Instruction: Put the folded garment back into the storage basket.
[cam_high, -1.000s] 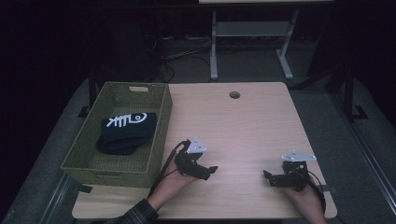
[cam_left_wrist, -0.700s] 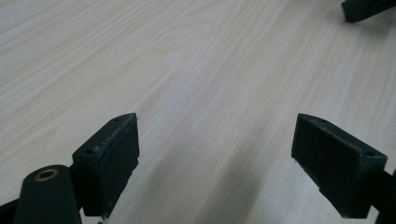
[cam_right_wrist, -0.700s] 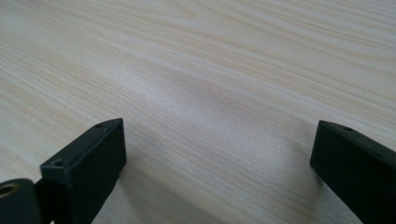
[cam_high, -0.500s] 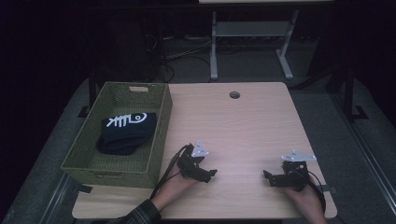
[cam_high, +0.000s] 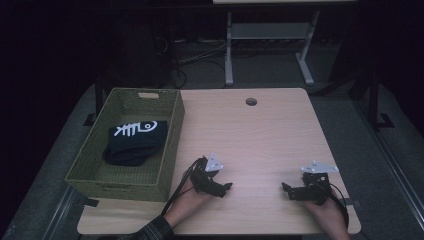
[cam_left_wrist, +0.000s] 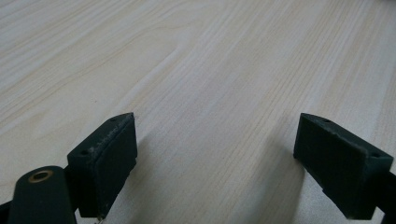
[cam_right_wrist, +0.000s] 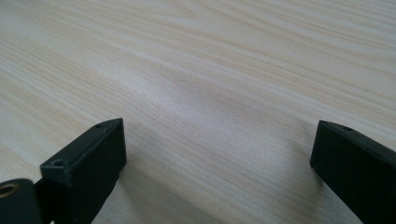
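My left gripper (cam_high: 226, 187) rests low over the pale wooden table (cam_high: 260, 135) near its front edge, pointing right. In the left gripper view the left gripper (cam_left_wrist: 215, 163) stands open, its black jaws wide apart over bare wood grain. My right gripper (cam_high: 286, 190) lies at the front right, pointing left toward the other one. The right gripper (cam_right_wrist: 217, 168) is open too, with nothing between its jaws. A black folded garment (cam_high: 132, 142) with a white fish-bone print lies inside a green woven basket (cam_high: 170, 130) at the table's left.
A round cable hole (cam_high: 251, 101) sits near the table's far edge. Beyond the table stand metal legs of a desk frame (cam_high: 265, 45) and loose cables (cam_high: 185, 60) on the dark floor. Bare wood spans between the two grippers.
My left gripper has slid a little toward the person and to the right, away from the basket. The right gripper has stayed put.
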